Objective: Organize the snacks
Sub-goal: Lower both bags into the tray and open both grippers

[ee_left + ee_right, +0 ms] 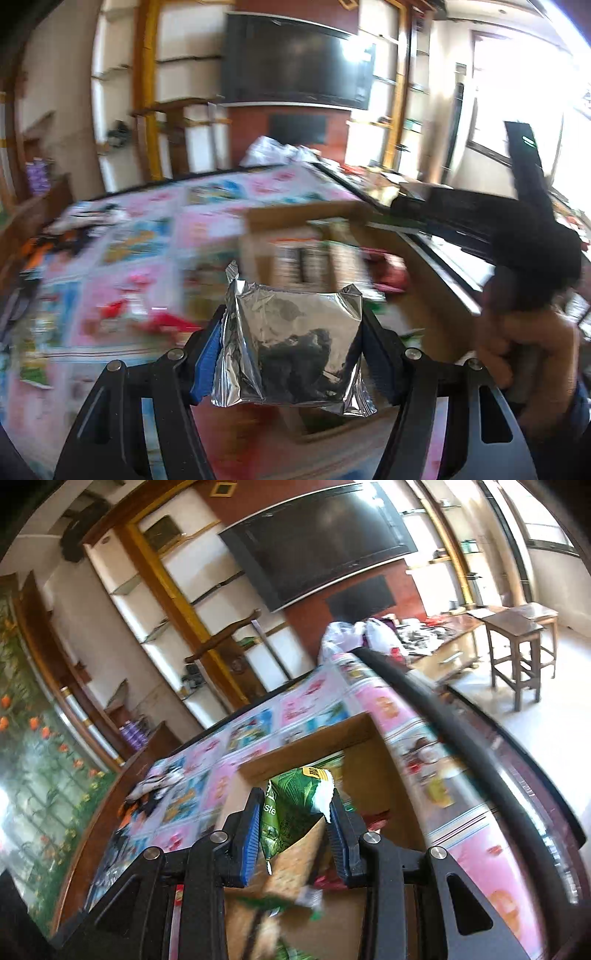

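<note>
My left gripper (293, 314) is shut on a silver foil snack packet (295, 343), its blue pads pressing both side edges, held in the air just before a brown cardboard box (258, 218) that holds several snack packs. In the right wrist view my right gripper (295, 805) is shut on a green snack packet (291, 812) with leaf print and a yellow top corner, hanging over the open cardboard box (314, 738). The other gripper's black body (532, 229) and the person's hand (532, 350) show at the right of the left wrist view.
The box sits on a table with a pink and blue picture cloth (229, 753). Loose packets (122, 314) lie on the cloth at the left. White plastic bags (354, 631) stand at the table's far end. A wall television (325, 535), shelves and a wooden stool (521, 650) are behind.
</note>
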A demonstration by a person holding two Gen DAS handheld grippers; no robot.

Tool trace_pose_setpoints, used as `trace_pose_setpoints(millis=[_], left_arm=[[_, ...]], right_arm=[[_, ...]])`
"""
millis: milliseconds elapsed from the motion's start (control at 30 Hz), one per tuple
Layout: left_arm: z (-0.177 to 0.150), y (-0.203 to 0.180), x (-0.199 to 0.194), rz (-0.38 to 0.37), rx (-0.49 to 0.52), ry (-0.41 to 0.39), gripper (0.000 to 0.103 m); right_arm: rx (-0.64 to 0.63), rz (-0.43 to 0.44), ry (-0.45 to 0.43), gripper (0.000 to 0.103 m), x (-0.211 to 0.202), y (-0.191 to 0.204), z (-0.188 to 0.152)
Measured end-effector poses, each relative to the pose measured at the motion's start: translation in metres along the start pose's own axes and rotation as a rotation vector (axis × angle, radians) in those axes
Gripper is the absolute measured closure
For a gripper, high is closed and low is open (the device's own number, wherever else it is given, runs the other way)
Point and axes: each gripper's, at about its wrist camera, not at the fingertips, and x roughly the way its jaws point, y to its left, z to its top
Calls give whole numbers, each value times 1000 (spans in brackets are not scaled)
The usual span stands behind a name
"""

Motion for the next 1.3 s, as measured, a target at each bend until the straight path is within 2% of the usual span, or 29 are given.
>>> trace_pose_setpoints(millis=[100,233,533,733,1300], left_arm=[[-1,-22,20,-51,13,35,36],[-8,-32,36,-79,37,69,37],[-17,-24,49,-72,29,111,36],[-20,-27,48,-59,53,103,36],[-22,-33,44,-50,86,87,36]], right_arm=[[31,-9,34,68,9,-14,8],[54,-37,83,68,24,-23,14],[20,-139,200,68,56,-19,12],[-41,-201,207,68,55,-14,7],[-122,-244,200,66,57,-1,3]])
